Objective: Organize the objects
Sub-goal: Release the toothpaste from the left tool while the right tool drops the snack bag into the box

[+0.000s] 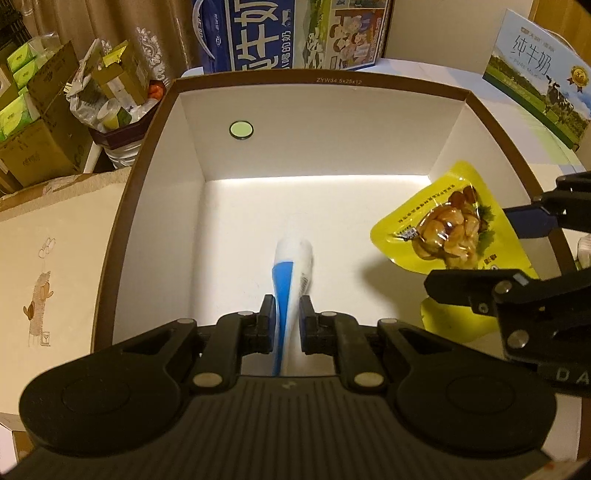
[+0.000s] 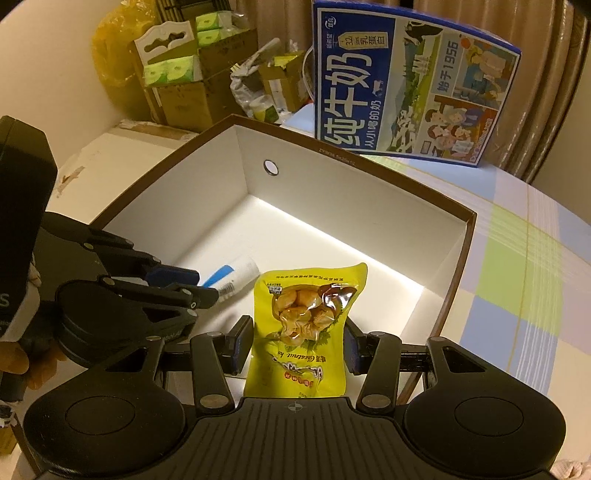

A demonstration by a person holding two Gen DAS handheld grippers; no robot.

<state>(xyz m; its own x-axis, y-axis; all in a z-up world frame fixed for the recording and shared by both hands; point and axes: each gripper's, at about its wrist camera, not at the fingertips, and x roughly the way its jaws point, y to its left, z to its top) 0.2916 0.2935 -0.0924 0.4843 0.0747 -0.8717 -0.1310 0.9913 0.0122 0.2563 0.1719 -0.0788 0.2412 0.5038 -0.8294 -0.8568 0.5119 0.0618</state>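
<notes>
A white box with a brown rim [image 1: 317, 80] [image 2: 332, 149] stands open on the table. My left gripper [image 1: 288, 306] [image 2: 199, 284] is shut on a white and blue tube [image 1: 291, 266] [image 2: 240, 271], which points down towards the box floor. My right gripper [image 2: 298, 332] [image 1: 469, 251] is shut on a yellow chestnut packet [image 2: 306, 306] [image 1: 443, 229], with a pad on each side edge. The packet hangs over the box's right part, beside the tube. Both grippers tilt down into the box and stand close together.
A tall blue milk carton [image 1: 251, 33] [image 2: 406, 92] stands behind the box, and a second milk box [image 1: 535, 74] is at the right. Cardboard boxes with green tissue packs [image 1: 37, 110] [image 2: 173, 74] pile up at the left. A checked cloth [image 2: 517, 277] covers the table.
</notes>
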